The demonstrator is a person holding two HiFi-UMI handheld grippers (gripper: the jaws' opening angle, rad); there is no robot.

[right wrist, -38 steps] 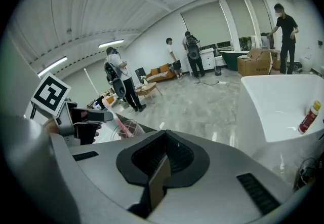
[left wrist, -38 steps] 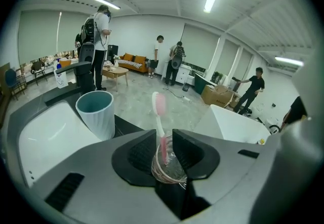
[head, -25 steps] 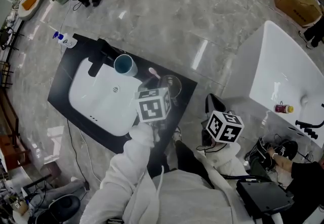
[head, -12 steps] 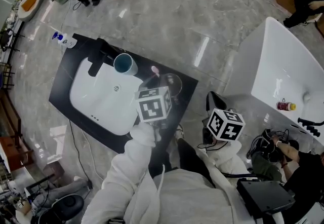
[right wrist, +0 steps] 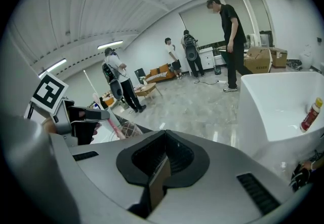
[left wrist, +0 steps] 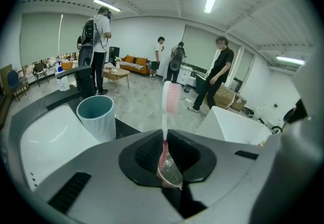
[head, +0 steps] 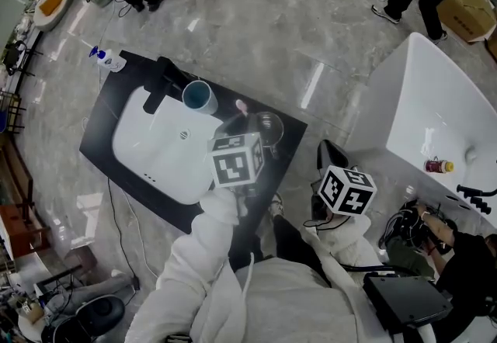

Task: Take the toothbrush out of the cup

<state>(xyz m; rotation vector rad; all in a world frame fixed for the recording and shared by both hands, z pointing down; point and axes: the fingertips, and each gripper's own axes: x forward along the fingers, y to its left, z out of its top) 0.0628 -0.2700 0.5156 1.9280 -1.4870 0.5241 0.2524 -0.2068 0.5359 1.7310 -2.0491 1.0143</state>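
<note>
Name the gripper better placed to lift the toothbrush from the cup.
Left: the left gripper has just been closing its jaws on the toothbrush in the cup; the right gripper hangs shut, off the counter.

No legible text, label or number anywhere

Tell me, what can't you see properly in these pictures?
Tips of the left claw, jaws just closing on the toothbrush: head view, its marker cube covers them.
Most of the glass cup: left gripper view, claw body hides it.
Label on the bottle: head view, too small.
</note>
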